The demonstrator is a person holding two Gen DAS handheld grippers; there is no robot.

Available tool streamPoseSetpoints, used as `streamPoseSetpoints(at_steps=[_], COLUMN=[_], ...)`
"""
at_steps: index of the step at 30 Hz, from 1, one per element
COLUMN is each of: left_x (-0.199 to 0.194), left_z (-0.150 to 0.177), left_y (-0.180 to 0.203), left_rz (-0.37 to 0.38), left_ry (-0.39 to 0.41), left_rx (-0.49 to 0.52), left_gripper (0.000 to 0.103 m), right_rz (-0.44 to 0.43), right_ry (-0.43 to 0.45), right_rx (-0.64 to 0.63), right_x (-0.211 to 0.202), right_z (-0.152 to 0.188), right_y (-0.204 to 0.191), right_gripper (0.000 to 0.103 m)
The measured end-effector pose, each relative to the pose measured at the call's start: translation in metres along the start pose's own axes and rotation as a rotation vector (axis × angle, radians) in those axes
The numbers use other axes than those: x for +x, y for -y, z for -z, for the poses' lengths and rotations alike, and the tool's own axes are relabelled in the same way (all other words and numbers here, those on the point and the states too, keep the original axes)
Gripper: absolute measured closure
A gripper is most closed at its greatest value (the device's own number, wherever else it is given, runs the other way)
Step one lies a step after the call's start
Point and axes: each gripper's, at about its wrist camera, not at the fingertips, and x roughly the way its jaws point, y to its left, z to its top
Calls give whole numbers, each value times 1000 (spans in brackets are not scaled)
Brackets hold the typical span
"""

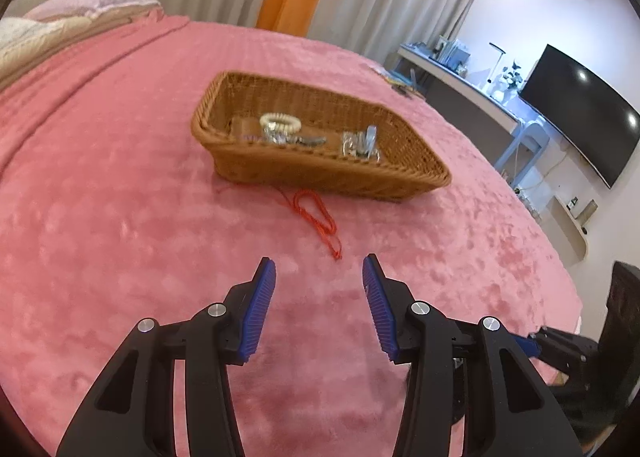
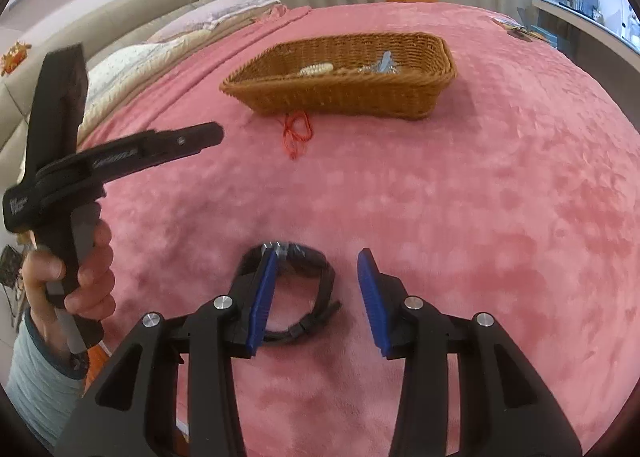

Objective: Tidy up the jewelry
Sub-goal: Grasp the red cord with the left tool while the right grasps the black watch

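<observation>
A: What was left out on the bed cover (image 2: 460,197)?

B: Two pieces were seen outside the wicker basket (image 2: 348,97). A red cord (image 1: 316,217) lay looped on the cover just in front of the basket's near wall, and a black strap (image 2: 308,297), probably a watch or a bracelet, lay curled at the near edge, under the right gripper (image 2: 318,257).

A: And the fingers?

B: Both pairs were held apart with nothing between the pads. The left gripper (image 1: 319,263) was poised over bare cover, just short of the cord's near end. On the right, the strap was partly hidden behind the left-hand finger, so contact could not be ruled out from that view.

A: How was the cord judged to handle?

B: As very light and limp. It was expected to sag, drag and catch in the plush pile. A pinch across the doubled strands of the loop was thought better than one at the loose tail, which could slip through ribbed pads.

A: The strap?

B: A little heavier and springy, holding its curl. A grip across the flat of the band, away from the metal piece at its far end, was judged steadiest; that hard part could skid or twist.

A: And the basket?

B: A pale bead bracelet (image 1: 280,123) and some small silvery pieces (image 1: 360,143) were already inside it.
</observation>
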Motion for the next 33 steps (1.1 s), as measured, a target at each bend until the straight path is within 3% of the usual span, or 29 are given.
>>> streamPoseSetpoints(at_steps=[6,16,20,21,23,33], left_x=[34,91,98,98,96,44], left_z=[-13,-32,-32,-32,-31,-1], left_y=[12,14,12,12,12,-5], left_rz=[-24,-124,-143,-146,-135,-130], left_ry=[-27,-77,-105,-105,-107,-80], left_rx=[-5,-43,-45,-45,-43,-34], left_gripper=[59,61,89,96,100,101], right_rz=[33,-7,-4,-1,11,17], right_ry=[-7,-7,-14,-16,-25,-71], right_rx=[-12,-5,3,4,2,39], right_x=[8,20,24,25,25,31], right_z=[11,15,17,16,16,12], right_y=[-1,0,-2,-2,-4,-3], right_gripper=[64,64,64,64,65,76])
